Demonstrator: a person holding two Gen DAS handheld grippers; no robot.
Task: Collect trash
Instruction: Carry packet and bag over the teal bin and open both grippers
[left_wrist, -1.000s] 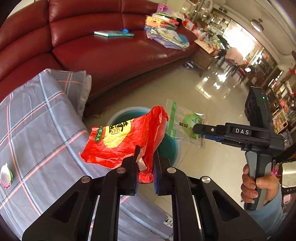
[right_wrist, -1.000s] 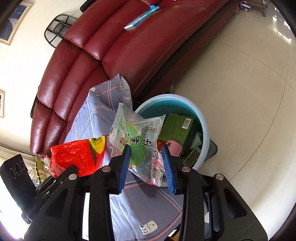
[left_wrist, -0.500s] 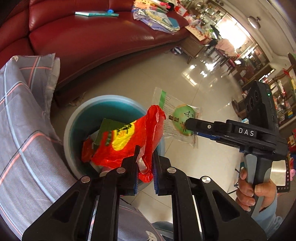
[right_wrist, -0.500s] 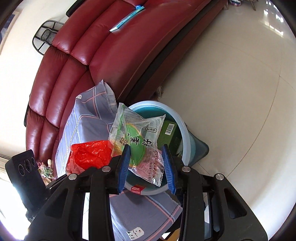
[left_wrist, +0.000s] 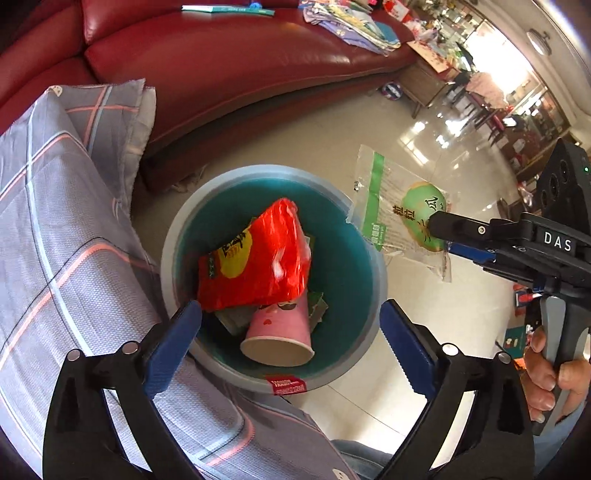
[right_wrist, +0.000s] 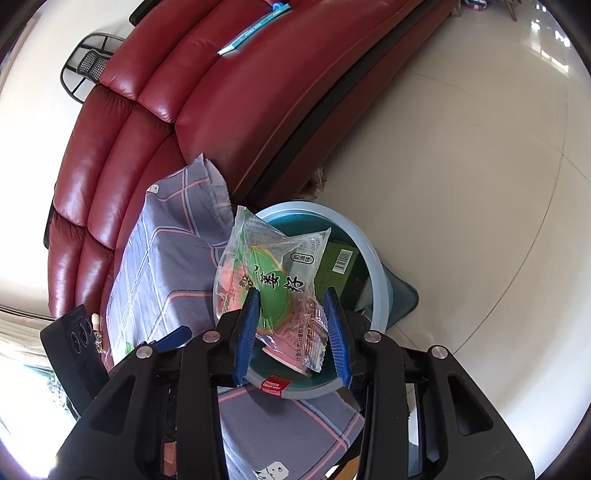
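Black gripper (left_wrist: 290, 334) frames, blue ribbed pads (silver screws), white "DAS" lettering.

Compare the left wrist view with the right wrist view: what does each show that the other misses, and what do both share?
Left wrist only: the red wrapper lying in the bin, free of the left gripper, whose fingers have just been opening; also a hand on the other gripper's handle.

Right wrist only: a green barcoded box in the bin.

Both: the bin, the pink cup, the green-printed wrapper in the right gripper, the red sofa.

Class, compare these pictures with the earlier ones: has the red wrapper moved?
Yes. The red wrapper has dropped from the left gripper, whose jaws have just been opening, and now lies inside the bin, below its rim.
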